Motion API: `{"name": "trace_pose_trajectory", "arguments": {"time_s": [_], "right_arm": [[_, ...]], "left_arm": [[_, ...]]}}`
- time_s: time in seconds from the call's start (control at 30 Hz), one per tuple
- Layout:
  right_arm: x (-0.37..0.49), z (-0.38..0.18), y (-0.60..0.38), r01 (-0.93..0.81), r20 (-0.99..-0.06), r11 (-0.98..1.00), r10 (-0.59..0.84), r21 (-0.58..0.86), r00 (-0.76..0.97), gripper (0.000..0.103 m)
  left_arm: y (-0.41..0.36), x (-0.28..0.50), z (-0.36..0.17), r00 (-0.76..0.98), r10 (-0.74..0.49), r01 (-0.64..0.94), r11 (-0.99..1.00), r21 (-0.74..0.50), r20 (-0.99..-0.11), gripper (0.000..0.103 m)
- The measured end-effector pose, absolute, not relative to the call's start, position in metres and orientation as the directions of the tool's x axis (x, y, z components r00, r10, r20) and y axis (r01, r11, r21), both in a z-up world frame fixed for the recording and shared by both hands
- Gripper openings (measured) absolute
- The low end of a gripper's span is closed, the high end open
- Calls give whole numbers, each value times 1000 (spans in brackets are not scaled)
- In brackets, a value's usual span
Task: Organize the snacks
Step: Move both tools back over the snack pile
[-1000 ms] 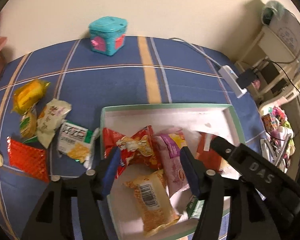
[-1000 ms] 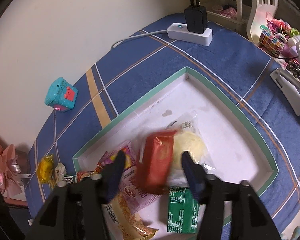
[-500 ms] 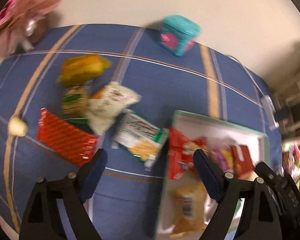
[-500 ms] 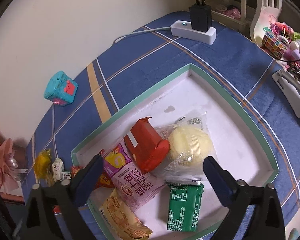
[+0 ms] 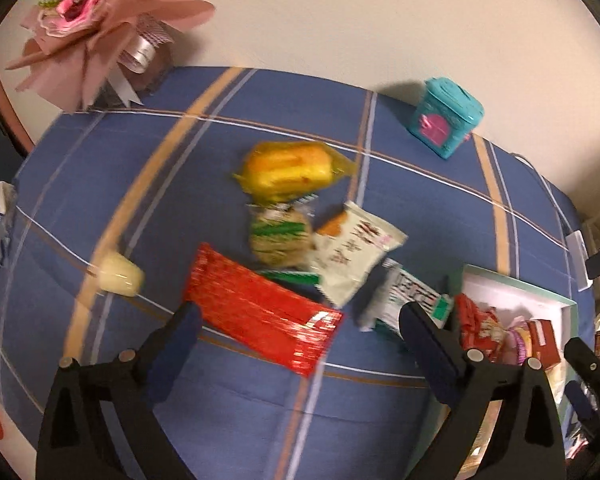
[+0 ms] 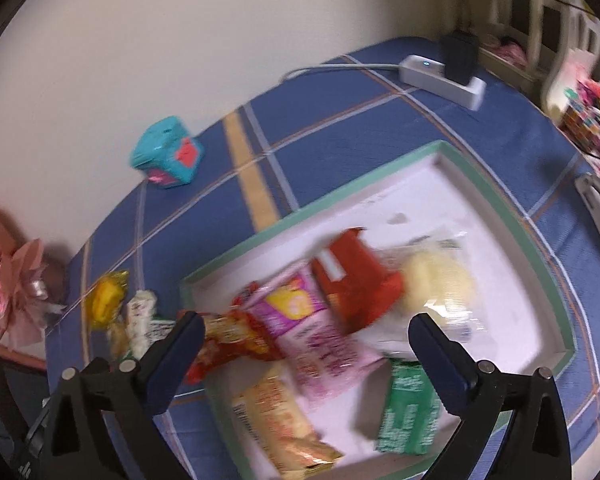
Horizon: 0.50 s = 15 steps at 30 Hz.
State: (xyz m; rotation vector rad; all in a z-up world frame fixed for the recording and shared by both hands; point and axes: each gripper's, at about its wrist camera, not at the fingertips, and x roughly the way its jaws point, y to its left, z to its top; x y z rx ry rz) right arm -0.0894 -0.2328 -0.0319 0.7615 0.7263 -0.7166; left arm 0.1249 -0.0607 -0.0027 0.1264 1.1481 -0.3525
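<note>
My left gripper [image 5: 300, 314] hangs over the blue plaid cloth, its jaws opening with nothing between the pads; a flat red packet [image 5: 260, 312] lies on the cloth under them. Beyond it lie a round green-and-white packet [image 5: 280, 236], a white packet [image 5: 356, 248], a yellow packet [image 5: 288, 170] and a white-and-green cracker packet [image 5: 412, 296]. My right gripper [image 6: 305, 325] stands open and empty above the green-rimmed white tray [image 6: 380, 172]. The tray holds a red packet [image 6: 356, 276], a pink packet [image 6: 312, 336], a wrapped yellow bun [image 6: 440, 280], a green packet [image 6: 408, 408] and a tan bar [image 6: 280, 416].
A teal tin [image 5: 446, 118] stands by the wall. A pink bouquet [image 5: 96, 28] fills the far left corner. A pale jelly cup [image 5: 118, 278] lies left of the red packet. A power strip [image 6: 440, 76] with a charger sits at the far right of the table.
Both grippers opened wide. The right let the red packet drop into the tray. The left swung left, off the tray and over the loose snacks on the cloth.
</note>
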Motion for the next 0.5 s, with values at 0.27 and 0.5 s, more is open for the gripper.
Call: {"name": "trace_pose_trajectory", "arguments": {"time_s": [0.27,0.5], "right_arm": [[-52,-24,-190,686,-772,649,-233,330,592,103],[-15,-31,-147,606,-803,746,-167,277,573,103]], "left_arm": [[-25,141,-4,345,-191,232,966,-114,-919,99],[18,159,-31,274,-43,77,997,-22,-961,99]]}}
